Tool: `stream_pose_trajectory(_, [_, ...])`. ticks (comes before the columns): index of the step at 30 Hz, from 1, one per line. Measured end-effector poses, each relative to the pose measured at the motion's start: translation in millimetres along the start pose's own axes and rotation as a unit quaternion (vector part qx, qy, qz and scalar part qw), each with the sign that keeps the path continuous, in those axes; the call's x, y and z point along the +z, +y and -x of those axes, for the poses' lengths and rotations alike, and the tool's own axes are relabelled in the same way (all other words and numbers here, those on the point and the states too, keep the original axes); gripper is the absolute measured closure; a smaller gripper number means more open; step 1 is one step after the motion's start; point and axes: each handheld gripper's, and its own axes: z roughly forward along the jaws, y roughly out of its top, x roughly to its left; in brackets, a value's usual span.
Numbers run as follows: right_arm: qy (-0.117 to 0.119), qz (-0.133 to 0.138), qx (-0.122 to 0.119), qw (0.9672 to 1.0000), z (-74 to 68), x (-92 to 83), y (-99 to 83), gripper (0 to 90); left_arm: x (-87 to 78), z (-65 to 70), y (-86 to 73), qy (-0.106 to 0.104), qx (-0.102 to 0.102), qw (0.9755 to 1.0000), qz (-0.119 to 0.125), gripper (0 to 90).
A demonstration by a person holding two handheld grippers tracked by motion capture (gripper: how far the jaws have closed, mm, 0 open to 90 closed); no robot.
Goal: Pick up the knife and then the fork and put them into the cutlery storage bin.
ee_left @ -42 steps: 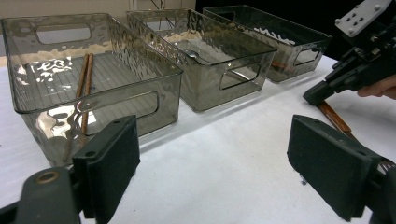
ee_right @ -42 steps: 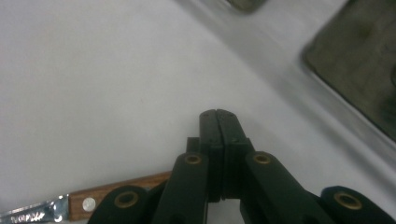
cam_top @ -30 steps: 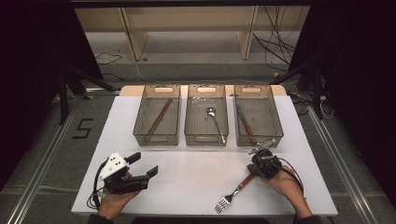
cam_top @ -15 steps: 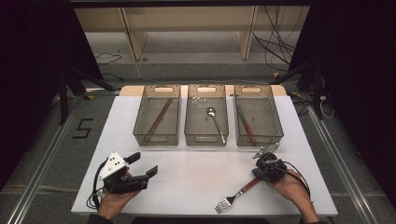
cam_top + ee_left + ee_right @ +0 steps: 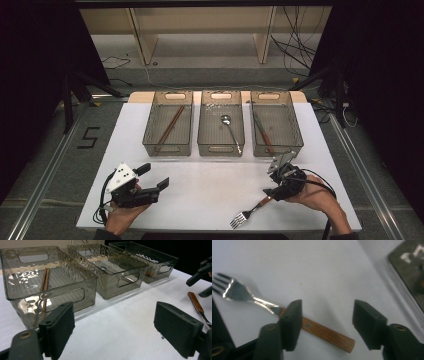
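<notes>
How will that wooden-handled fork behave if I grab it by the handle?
The fork looks rigid, so it probably won't flex. Its metal head may make it tip tines-down. The flat wooden handle should grip well and not roll.

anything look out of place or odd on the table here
One thing: the fork lies loose on the white table near its front edge, while the other cutlery sits inside the three bins. The right tongs have just opened above its wooden handle.

Fork [image 5: 246,214] on table [image 5: 210,190] (before three bins [image 5: 220,131]).
</notes>
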Motion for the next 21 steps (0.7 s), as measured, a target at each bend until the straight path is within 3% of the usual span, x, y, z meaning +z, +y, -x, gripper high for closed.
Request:
stream_pose_trajectory(3, [0.011, -0.024, -0.051, 0.9984, -4.1, 2.0, 4.4, 34.0, 0.1, -0.3, -0.1, 0.000, -0.001, 1.0000, 0.000, 16.5])
stream_pose_trajectory(11, [0.035, -0.069, -0.117, 0.9902, -11.0, 12.3, 7.3, 32.2, 0.0, -0.2, 0.0, 0.000, 0.001, 1.0000, 0.000, 16.5])
stream_pose_trajectory(18, [0.041, -0.095, -0.147, 0.9837, -15.4, 20.1, 9.3, 32.6, 0.2, -0.2, -0.1, 0.000, -0.001, 1.0000, 0.000, 16.5])
stream_pose_trajectory(21, [0.037, -0.106, -0.149, 0.9824, -16.6, 22.7, 9.5, 33.0, 0.2, -0.1, -0.1, 0.000, 0.000, 1.0000, 0.001, 16.6])
